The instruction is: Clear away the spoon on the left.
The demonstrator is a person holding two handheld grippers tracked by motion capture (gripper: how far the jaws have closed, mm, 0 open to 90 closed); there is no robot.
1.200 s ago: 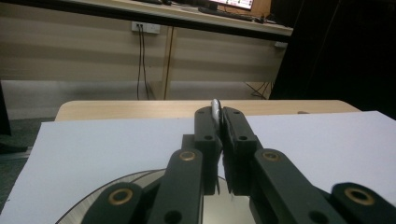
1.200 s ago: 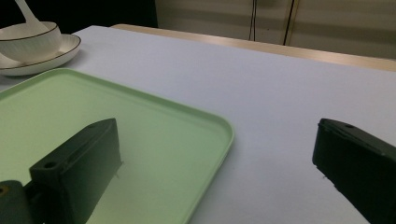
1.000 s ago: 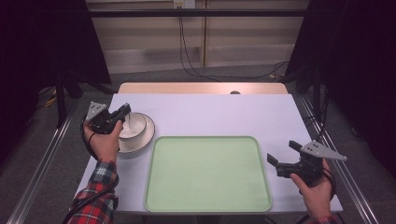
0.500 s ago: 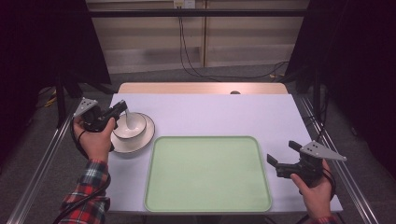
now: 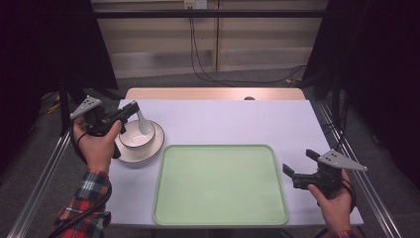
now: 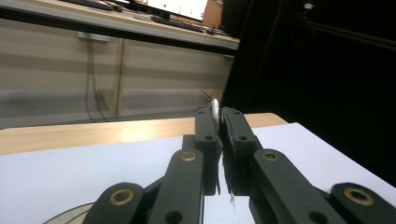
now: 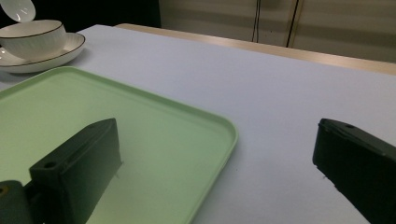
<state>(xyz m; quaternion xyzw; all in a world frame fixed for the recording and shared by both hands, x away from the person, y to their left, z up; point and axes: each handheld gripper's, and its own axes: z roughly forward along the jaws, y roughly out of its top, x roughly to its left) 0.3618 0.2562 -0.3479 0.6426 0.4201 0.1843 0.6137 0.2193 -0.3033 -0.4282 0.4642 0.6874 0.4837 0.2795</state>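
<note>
The white spoon [image 5: 142,124] is pinched between the jaws of my left gripper [image 5: 130,108], its handle end clamped and its bowl hanging down over the white bowl [image 5: 135,136]. In my left gripper view the jaws stand pressed close together with the pale edge of the spoon [image 6: 215,110] showing as a thin sliver between their tips. The bowl sits on a white saucer [image 5: 150,149] with a dark rim line, at the left side of the counter [image 5: 233,121], just beside the far left corner of the green tray [image 5: 220,183]. From my right gripper view I see the bowl [image 7: 33,38] and saucer [image 7: 70,49] off at the far left, with the spoon's rounded end [image 7: 19,9] above the bowl's rim; I cannot tell whether it touches the bowl.

My left hand [image 5: 96,144] is raised over the counter's left edge, plaid sleeve [image 5: 84,198] below it, a cable trailing down from the gripper.

The green tray lies flat in the middle of the near half of the counter, nothing on it. My right gripper [image 5: 299,166] is held near the tray's right edge, low over the white counter surface, its jaws spread wide apart and holding nothing; in its own view one jaw hangs over the tray [image 7: 140,135] and the other over bare counter [image 7: 280,93]. My right hand [image 5: 334,198] grips it near the front right corner.
</note>
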